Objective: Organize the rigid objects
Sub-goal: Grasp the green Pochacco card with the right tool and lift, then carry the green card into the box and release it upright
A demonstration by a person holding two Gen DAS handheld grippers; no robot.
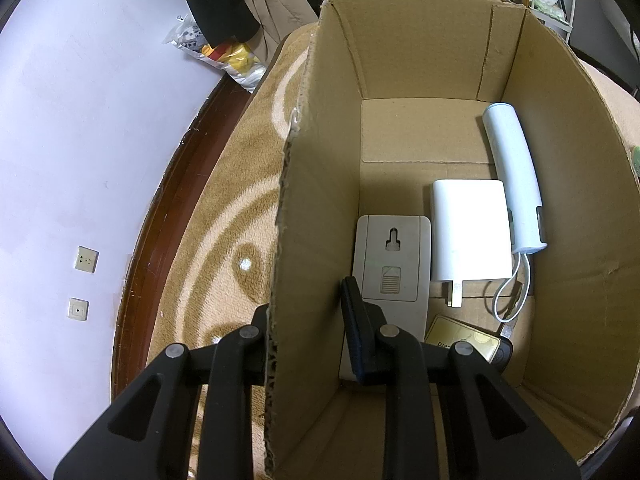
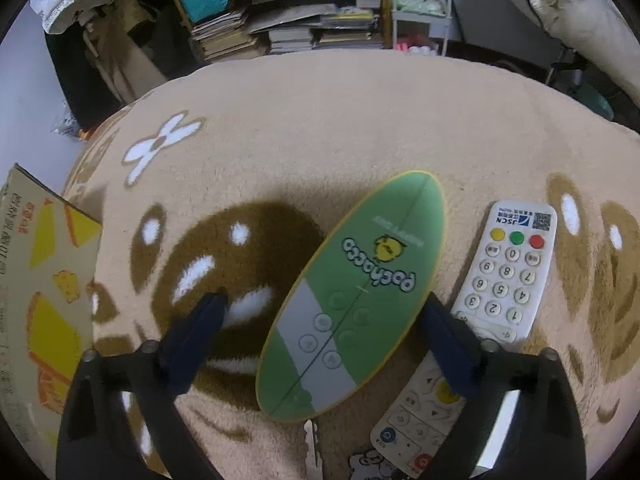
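An open cardboard box stands on the patterned blanket. Inside lie a beige flat device, a white charger, a white tube-shaped device with a cable and a gold card. My left gripper straddles the box's left wall, one finger inside and one hidden outside, closed against the cardboard. In the right wrist view a green oval remote lies on the blanket. My right gripper stands open just above it, a finger at either side, not touching it.
A white numbered remote lies right beside the green one, under my right finger. A key and a sticker lie near the front. The box's printed outside is at the left. Shelves of books stand behind the blanket.
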